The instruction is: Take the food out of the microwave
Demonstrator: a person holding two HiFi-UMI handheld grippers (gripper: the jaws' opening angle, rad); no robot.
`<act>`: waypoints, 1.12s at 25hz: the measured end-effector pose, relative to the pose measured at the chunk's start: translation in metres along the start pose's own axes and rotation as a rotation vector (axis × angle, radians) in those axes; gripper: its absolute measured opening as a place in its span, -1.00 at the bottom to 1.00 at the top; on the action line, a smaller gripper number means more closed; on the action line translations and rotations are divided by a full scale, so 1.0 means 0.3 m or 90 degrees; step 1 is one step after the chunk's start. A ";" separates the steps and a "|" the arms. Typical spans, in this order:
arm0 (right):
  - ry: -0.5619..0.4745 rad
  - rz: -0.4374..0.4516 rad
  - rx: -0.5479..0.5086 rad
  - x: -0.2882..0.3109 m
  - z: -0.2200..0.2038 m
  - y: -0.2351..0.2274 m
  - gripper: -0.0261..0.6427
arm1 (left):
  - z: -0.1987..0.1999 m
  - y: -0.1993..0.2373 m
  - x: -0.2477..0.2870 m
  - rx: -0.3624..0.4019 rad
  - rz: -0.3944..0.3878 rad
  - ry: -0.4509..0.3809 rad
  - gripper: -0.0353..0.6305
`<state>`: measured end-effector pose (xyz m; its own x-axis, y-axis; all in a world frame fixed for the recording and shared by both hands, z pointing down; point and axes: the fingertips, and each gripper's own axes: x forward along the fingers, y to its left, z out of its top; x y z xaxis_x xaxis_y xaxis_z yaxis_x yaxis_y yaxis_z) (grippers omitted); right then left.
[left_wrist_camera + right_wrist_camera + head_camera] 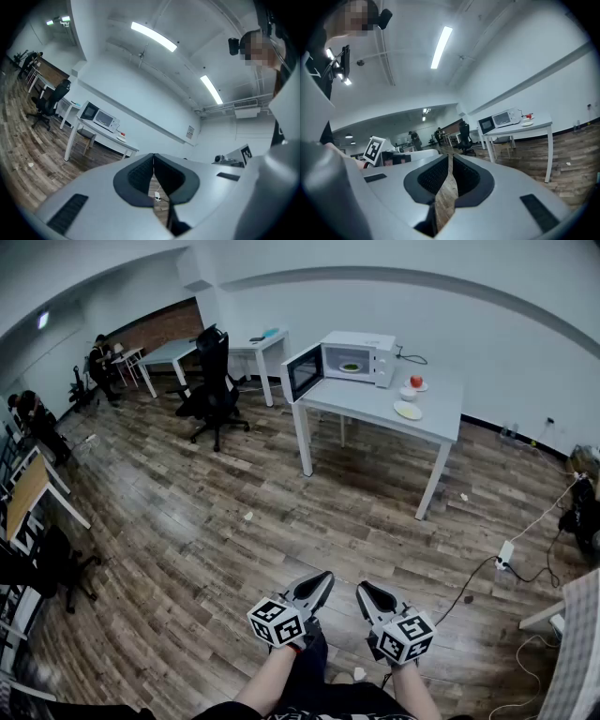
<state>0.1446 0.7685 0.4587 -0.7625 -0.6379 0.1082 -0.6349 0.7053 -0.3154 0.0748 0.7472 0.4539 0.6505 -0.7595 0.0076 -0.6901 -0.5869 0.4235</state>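
Note:
A white microwave [361,356] stands on a grey table [380,405] across the room, its door [303,371] swung open to the left. Inside lies a plate with something green, the food [350,367]. My left gripper [317,585] and right gripper [367,592] are held side by side low in the head view, far from the table, both shut and empty. The left gripper view shows the shut left gripper [153,158] and the distant microwave [104,119]. In the right gripper view the right gripper [450,158] is shut, with the microwave [506,117] far off.
Beside the microwave on the table are a white bowl [408,392], a flat plate [408,410] and a red fruit [416,382]. A black office chair [214,385] stands left of the table. A power strip with cables [506,552] lies on the wood floor at right. Desks and people occupy the far left.

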 end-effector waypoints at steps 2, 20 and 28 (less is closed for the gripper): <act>-0.001 -0.005 -0.001 0.031 0.016 -0.046 -0.77 | 0.008 0.028 0.052 0.000 -0.004 -0.002 -0.87; 0.009 -0.064 0.018 0.451 0.156 -0.367 -0.77 | 0.162 0.418 0.400 0.001 -0.016 0.026 -0.86; 0.017 -0.071 0.029 0.677 0.178 -0.468 -0.77 | 0.238 0.620 0.528 0.003 -0.025 0.033 -0.87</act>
<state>0.0856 0.5234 0.4746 -0.6907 -0.7027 0.1707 -0.7104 0.6152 -0.3418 0.0269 0.4977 0.4691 0.6922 -0.7207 0.0382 -0.6653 -0.6167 0.4207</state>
